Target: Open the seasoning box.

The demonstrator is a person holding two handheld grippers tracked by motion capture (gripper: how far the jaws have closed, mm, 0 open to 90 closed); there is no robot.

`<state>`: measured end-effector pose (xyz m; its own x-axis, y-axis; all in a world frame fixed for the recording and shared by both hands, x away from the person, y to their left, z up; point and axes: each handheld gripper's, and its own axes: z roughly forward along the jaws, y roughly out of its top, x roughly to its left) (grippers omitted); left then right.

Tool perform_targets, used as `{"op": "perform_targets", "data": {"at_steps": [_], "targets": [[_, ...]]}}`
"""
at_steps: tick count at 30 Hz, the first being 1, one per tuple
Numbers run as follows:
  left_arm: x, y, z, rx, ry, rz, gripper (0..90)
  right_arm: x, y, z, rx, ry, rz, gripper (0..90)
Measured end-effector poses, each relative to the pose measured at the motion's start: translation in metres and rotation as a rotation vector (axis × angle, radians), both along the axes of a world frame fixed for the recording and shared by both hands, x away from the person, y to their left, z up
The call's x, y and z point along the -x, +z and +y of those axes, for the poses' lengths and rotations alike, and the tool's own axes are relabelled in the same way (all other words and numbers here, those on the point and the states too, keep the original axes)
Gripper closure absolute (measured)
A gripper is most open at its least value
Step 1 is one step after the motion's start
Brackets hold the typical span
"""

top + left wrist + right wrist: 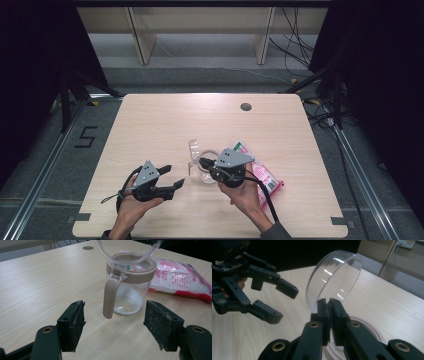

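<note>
A clear jar [130,290] with a beige rim and handle [110,298] stands on the table with a little white powder in its bottom. Its clear hinged lid [334,275] stands open and upright. My right gripper [329,302] is shut on the lid's lower edge, just above the jar's beige rim [367,325]; in the high view this gripper [201,161] sits over the jar [202,172]. My left gripper [115,327] is open, with nothing between its jaws, a short way from the jar's handle side; from above it [175,176] lies left of the jar.
A pink and white bag [265,176] of white grains lies just right of the jar, also seen behind the jar as the bag [180,277]. The wooden table [150,125] has a round cable hole [245,106] near its far edge. Black curtains flank both sides.
</note>
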<state>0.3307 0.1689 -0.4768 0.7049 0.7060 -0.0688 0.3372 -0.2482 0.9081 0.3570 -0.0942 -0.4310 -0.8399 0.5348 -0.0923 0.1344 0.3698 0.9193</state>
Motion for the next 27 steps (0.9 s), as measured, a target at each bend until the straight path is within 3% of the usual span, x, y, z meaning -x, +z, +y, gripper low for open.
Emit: {"op": "perform_targets", "data": {"at_steps": [4, 5, 9, 11, 12, 15, 18, 19, 20, 22, 24, 27], "targets": [[0.0, -0.001, 0.0, -0.019, -0.001, 0.007, 31.8, 0.001, 0.001, 0.0, -0.01, 0.009, 0.013, 87.2], [-0.002, -0.001, 0.001, -0.028, -0.017, -0.009, 31.8, 0.0, 0.002, -0.001, -0.019, 0.009, 0.011, 87.0], [-0.001, -0.001, 0.001, -0.022, -0.012, -0.006, 31.6, -0.004, 0.007, -0.013, -0.038, -0.026, 0.031, 82.1], [-0.002, -0.001, 0.001, -0.016, -0.014, -0.003, 31.5, -0.007, 0.007, -0.016, -0.042, -0.027, 0.02, 81.0], [-0.001, -0.002, 0.0, -0.008, -0.002, 0.011, 31.3, -0.008, 0.009, -0.023, -0.038, -0.066, 0.019, 78.9], [-0.001, -0.002, -0.001, -0.009, -0.005, 0.015, 31.2, -0.016, 0.009, -0.042, -0.037, -0.104, 0.056, 73.1], [-0.001, -0.002, -0.001, -0.01, -0.005, 0.017, 31.0, -0.024, 0.007, -0.067, -0.045, -0.163, 0.123, 64.7], [-0.001, -0.002, -0.002, -0.009, -0.003, 0.02, 31.0, -0.028, 0.004, -0.081, -0.048, -0.195, 0.104, 62.8], [-0.001, -0.002, -0.002, -0.007, -0.002, 0.021, 31.0, -0.028, 0.004, -0.081, -0.048, -0.195, 0.104, 62.8], [-0.001, -0.003, -0.002, -0.002, -0.004, 0.023, 31.0, -0.032, 0.002, -0.094, -0.043, -0.223, 0.144, 60.8], [-0.002, -0.003, -0.002, -0.002, -0.009, 0.024, 30.9, -0.037, -0.001, -0.105, -0.056, -0.256, 0.146, 59.6], [-0.001, -0.003, -0.004, -0.003, -0.004, 0.031, 30.3, -0.043, -0.006, -0.121, -0.025, -0.284, 0.162, 57.4]]}}
